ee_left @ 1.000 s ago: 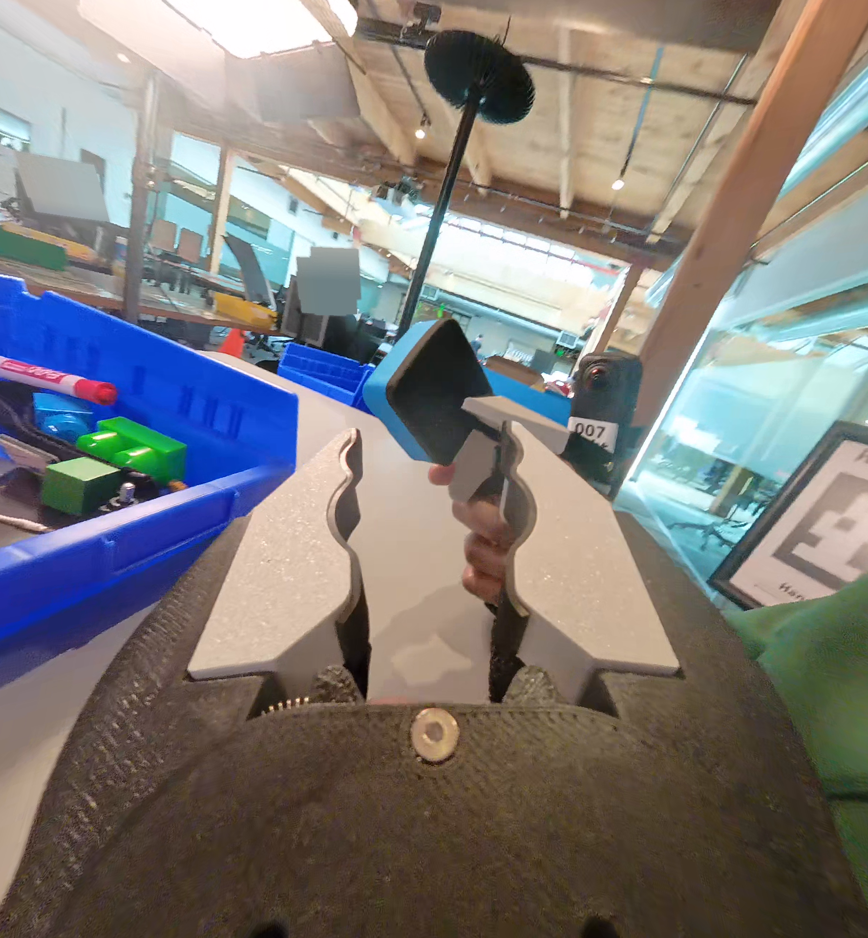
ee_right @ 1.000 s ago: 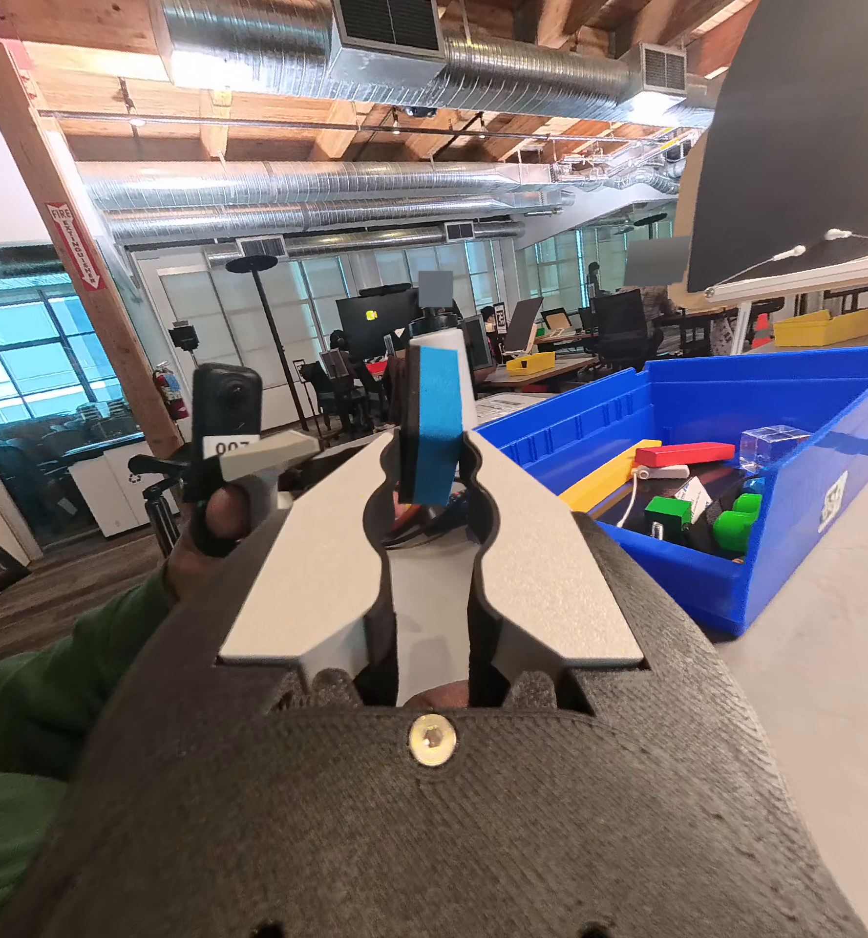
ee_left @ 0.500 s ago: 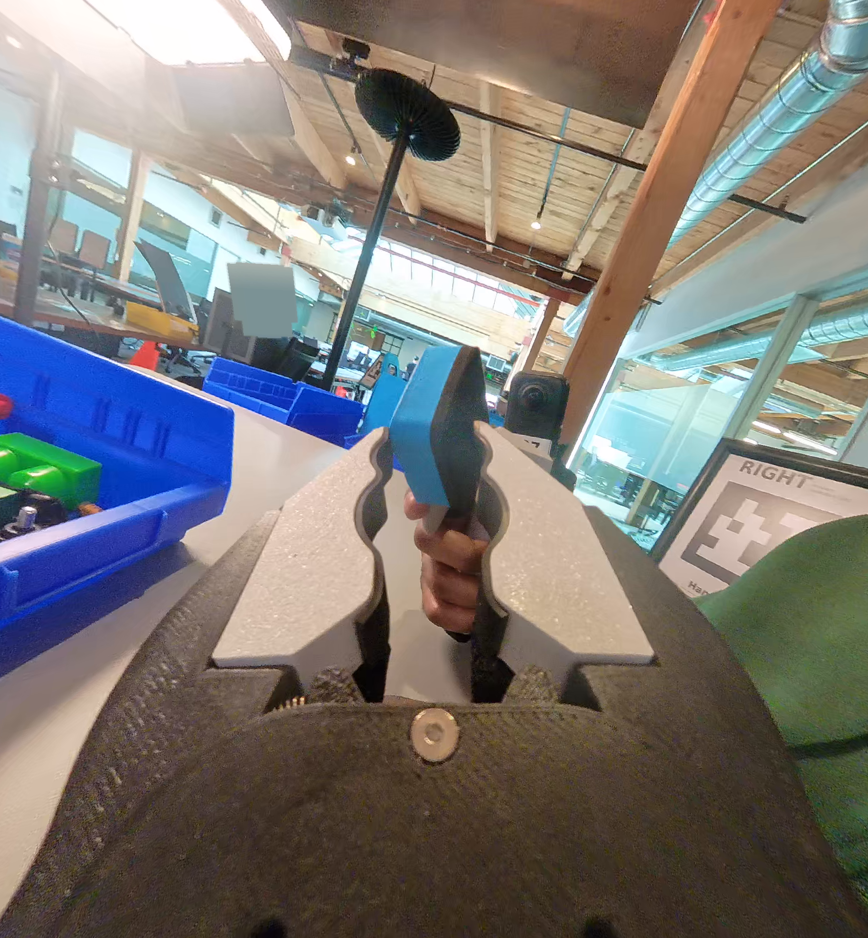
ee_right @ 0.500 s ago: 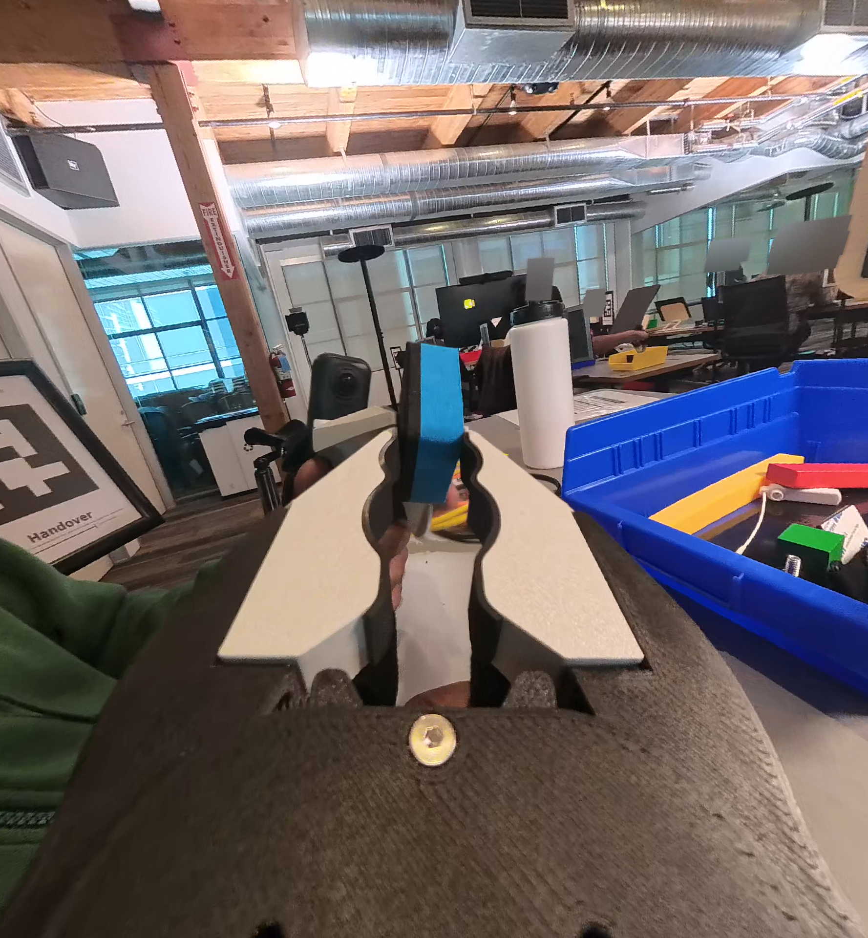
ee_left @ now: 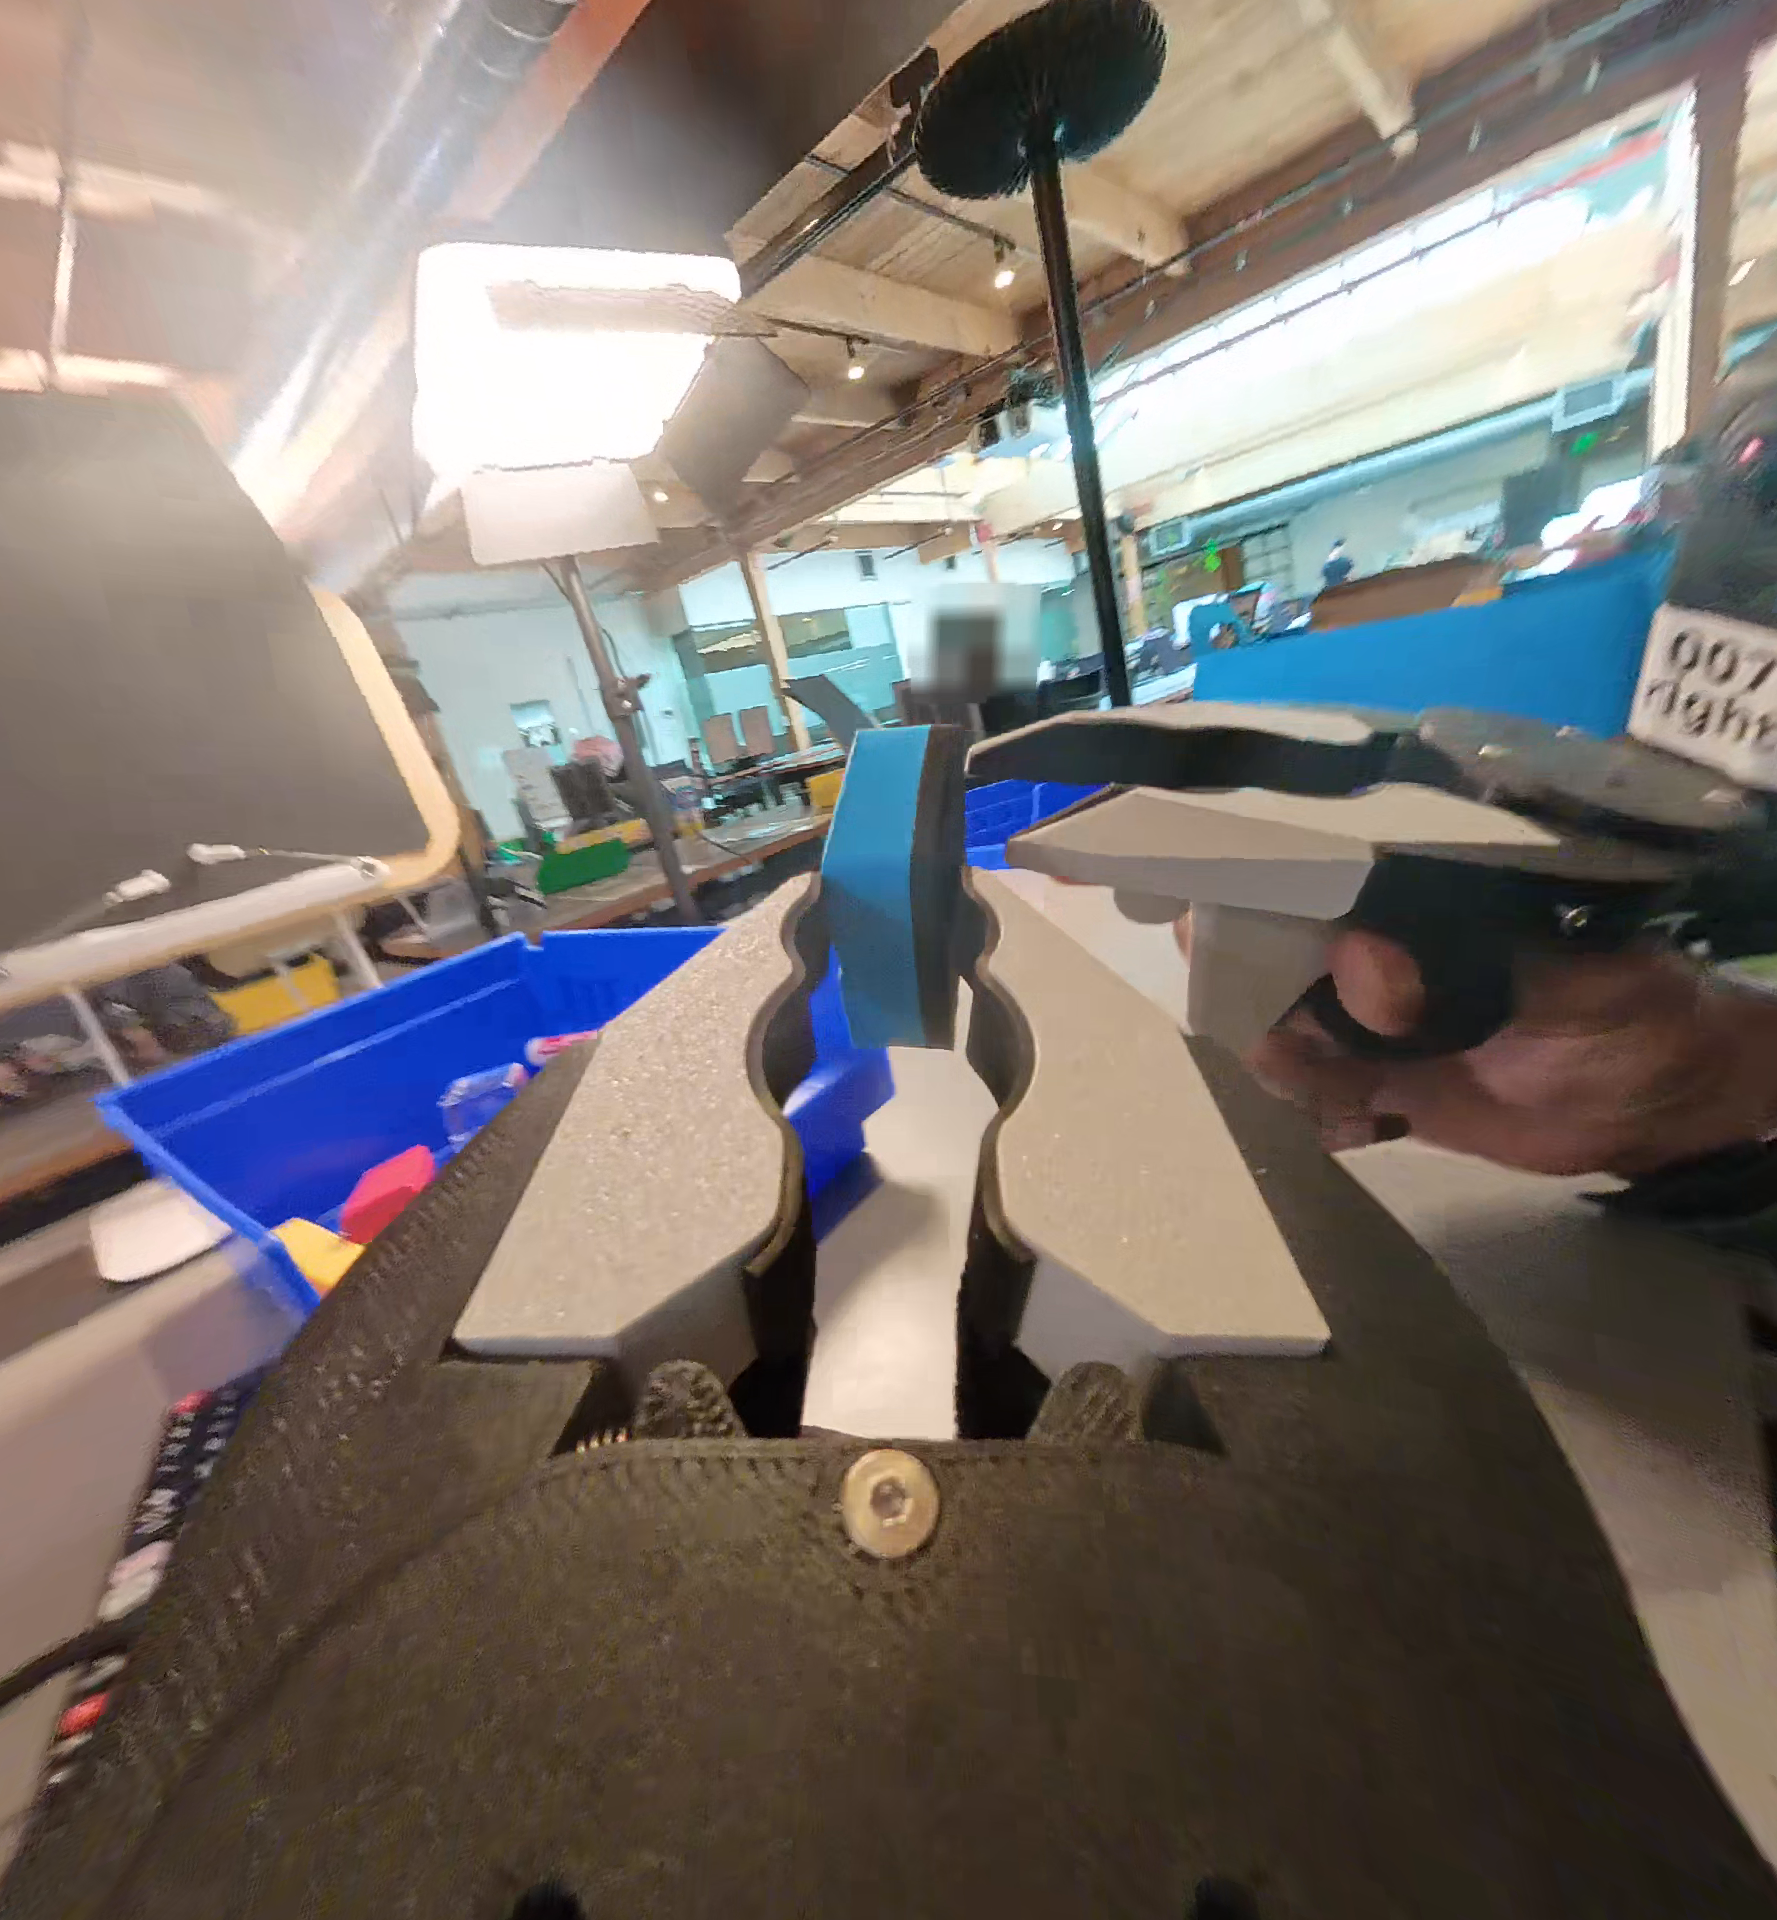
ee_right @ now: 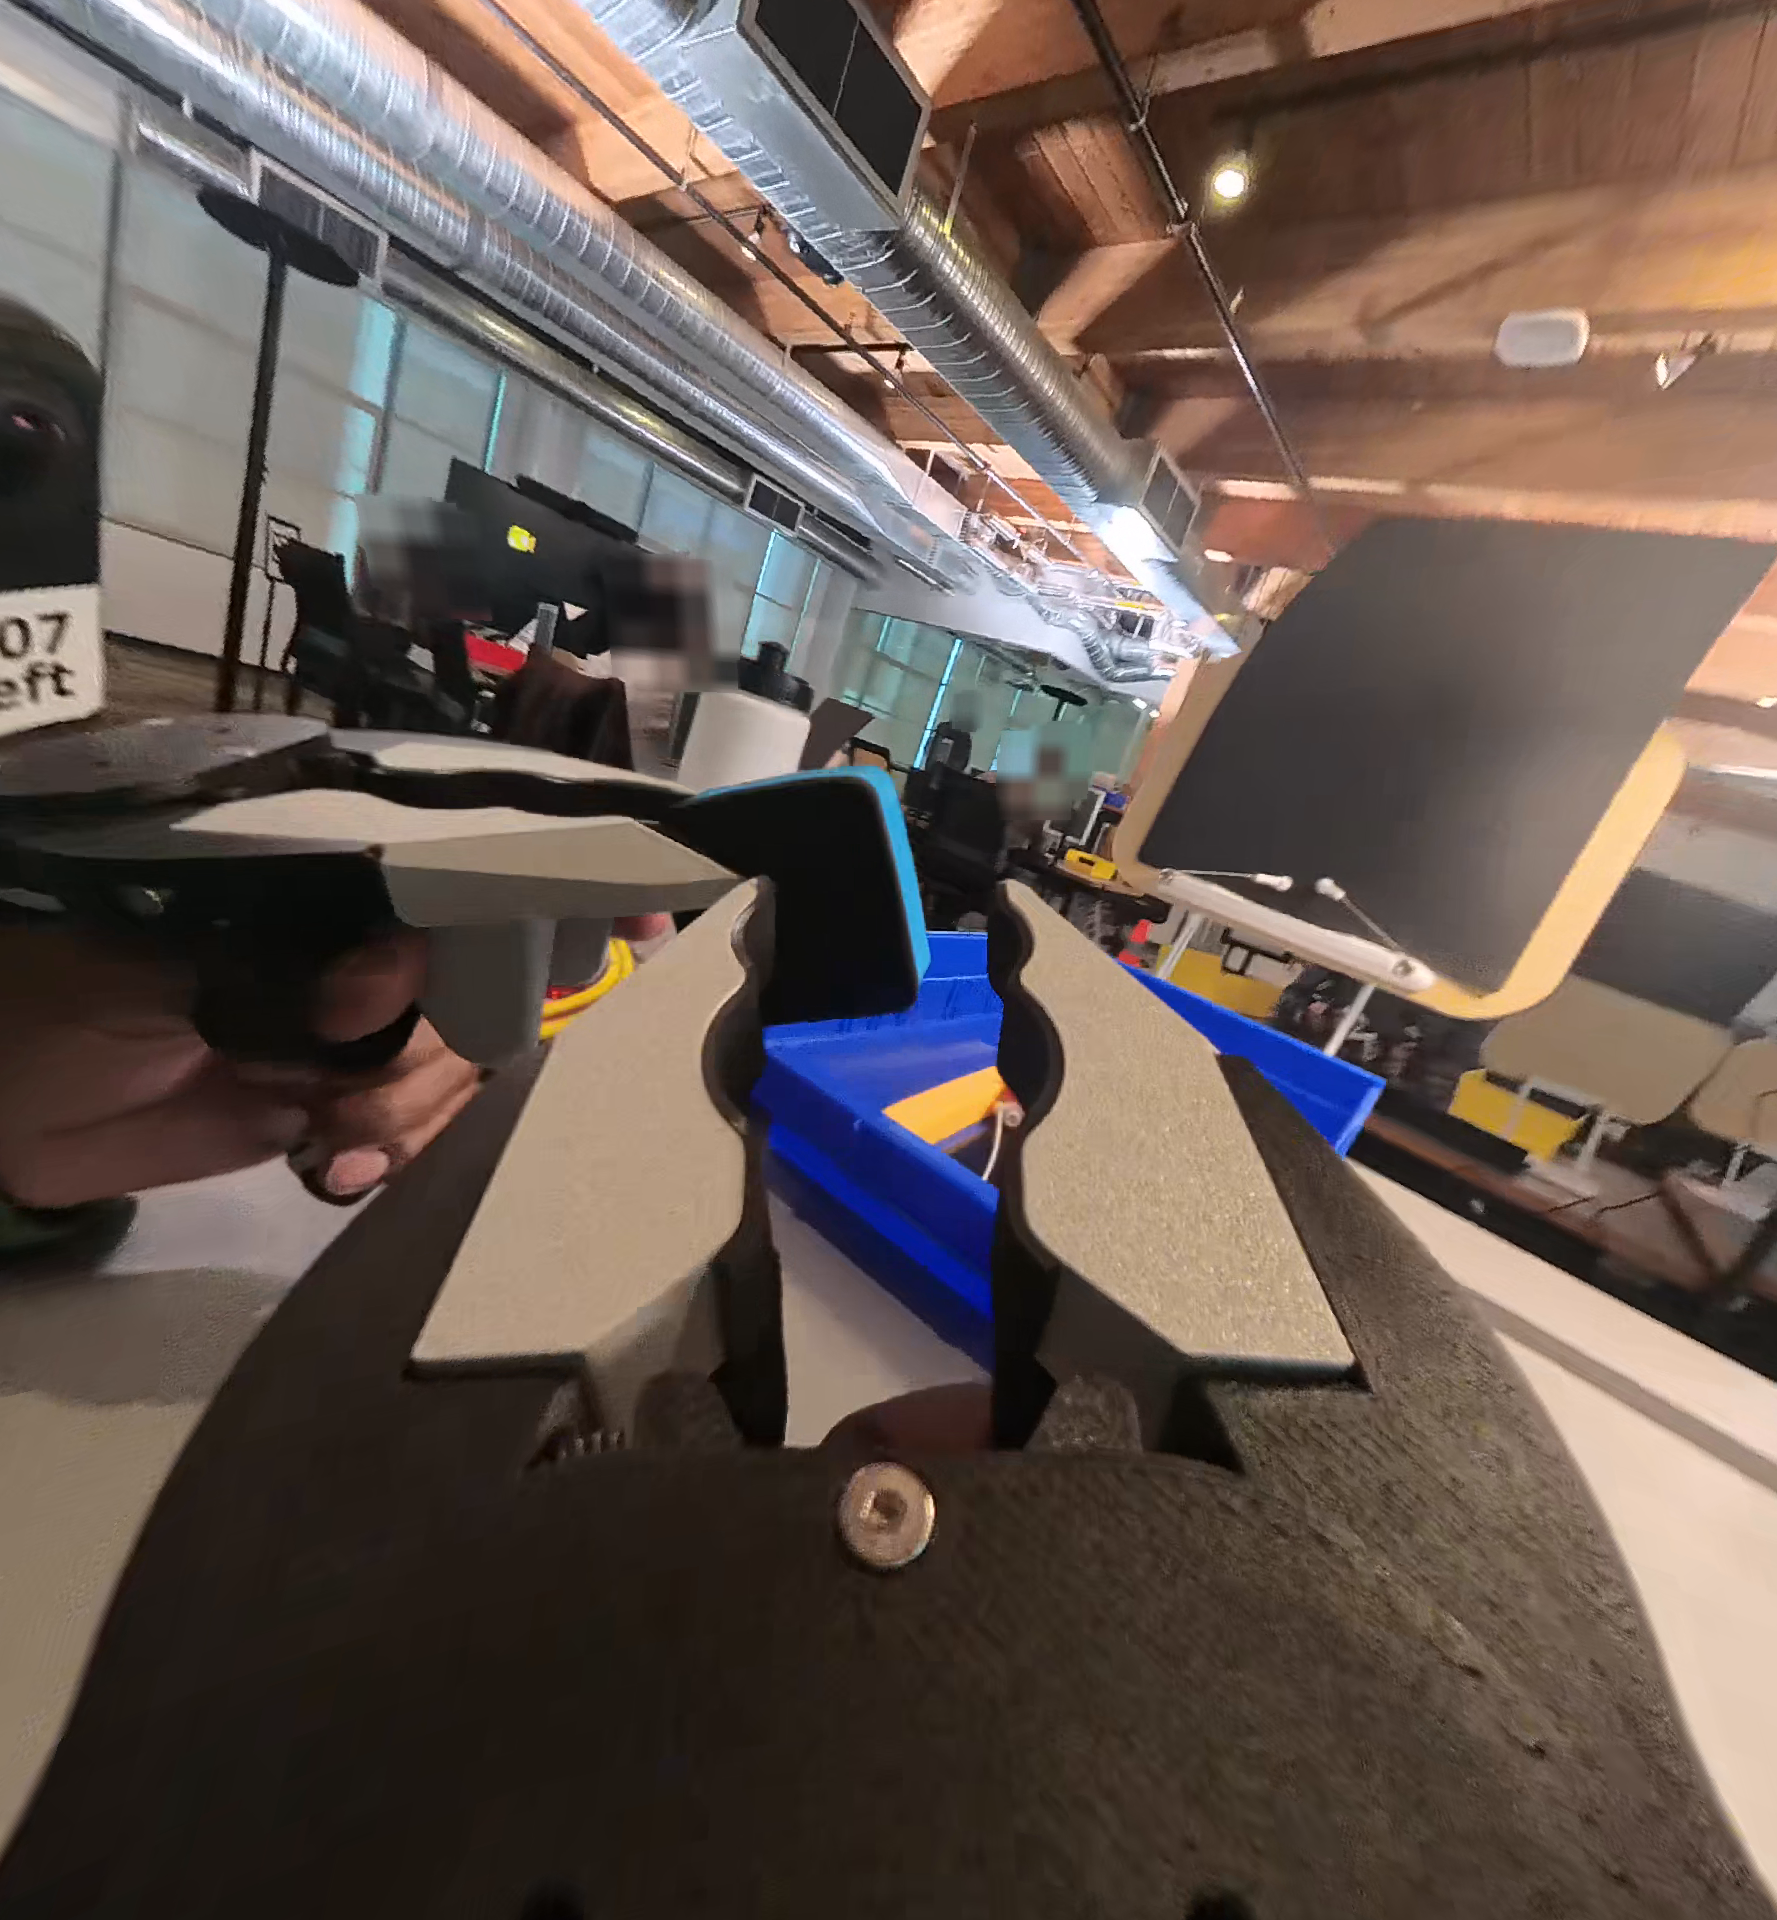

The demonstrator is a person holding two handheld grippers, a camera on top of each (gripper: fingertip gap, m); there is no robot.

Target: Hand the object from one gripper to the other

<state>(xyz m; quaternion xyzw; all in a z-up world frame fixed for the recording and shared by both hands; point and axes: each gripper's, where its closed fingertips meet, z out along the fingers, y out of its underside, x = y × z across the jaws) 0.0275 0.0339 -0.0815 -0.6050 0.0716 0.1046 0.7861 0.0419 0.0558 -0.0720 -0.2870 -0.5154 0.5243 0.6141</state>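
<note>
The object is a flat pad with a blue side and a black side [ee_left: 879,831]. My left gripper [ee_left: 892,914] is shut on it edge-on, holding it upright above the table. In the right wrist view the pad [ee_right: 811,873] hangs from the left gripper [ee_right: 692,842], which comes in from the left. My right gripper [ee_right: 879,904] is open. The pad sits in its gap against the left finger, with a clear gap to the right finger. In the left wrist view the right gripper [ee_left: 988,810] lies sideways, tips just beside the pad's black face.
A blue bin [ee_left: 344,1081] of small coloured parts stands on the grey table [ee_left: 1435,1247] behind the pad; it also shows in the right wrist view [ee_right: 863,1081]. A black board on a stand [ee_right: 1435,748] is behind it. A person's hands hold both grippers.
The right gripper held the pad; the left gripper closed on it. Now the right gripper has opened and the left holds the pad. Both views have swung toward the bin.
</note>
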